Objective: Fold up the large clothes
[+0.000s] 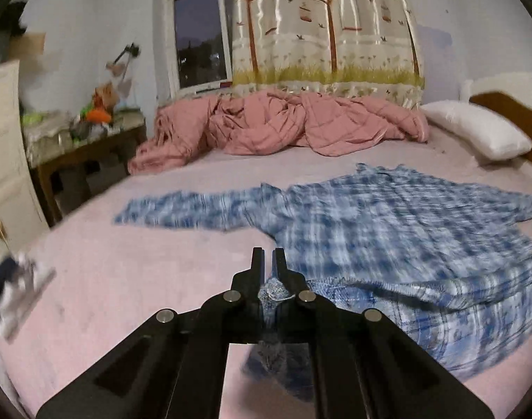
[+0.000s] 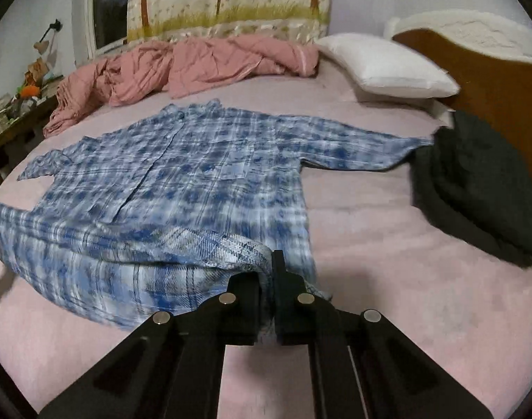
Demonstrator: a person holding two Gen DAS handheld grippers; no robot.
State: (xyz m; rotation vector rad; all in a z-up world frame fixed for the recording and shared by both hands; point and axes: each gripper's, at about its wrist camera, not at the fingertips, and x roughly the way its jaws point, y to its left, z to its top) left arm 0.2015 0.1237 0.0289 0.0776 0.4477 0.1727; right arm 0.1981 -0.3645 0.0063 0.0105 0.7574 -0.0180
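A blue and white plaid shirt [image 1: 388, 216] [image 2: 182, 164] lies spread face up on the pink bed sheet [image 1: 126, 279] [image 2: 370, 262], sleeves out to both sides. Its bottom hem is lifted off the sheet and folds back over the body. My left gripper [image 1: 268, 256] is shut on the hem's left corner, a bunch of plaid cloth pinched between the fingers. My right gripper [image 2: 270, 262] is shut on the hem's right corner, cloth wrapped over its left finger. Both pictures are blurred by motion.
A crumpled pink quilt [image 1: 276, 125] [image 2: 182, 66] lies along the far side under the curtain. A white pillow [image 2: 388, 66] sits by the wooden headboard [image 2: 493, 83]. A dark garment [image 2: 475, 188] lies at the right. A cluttered side table [image 1: 84, 132] stands left of the bed.
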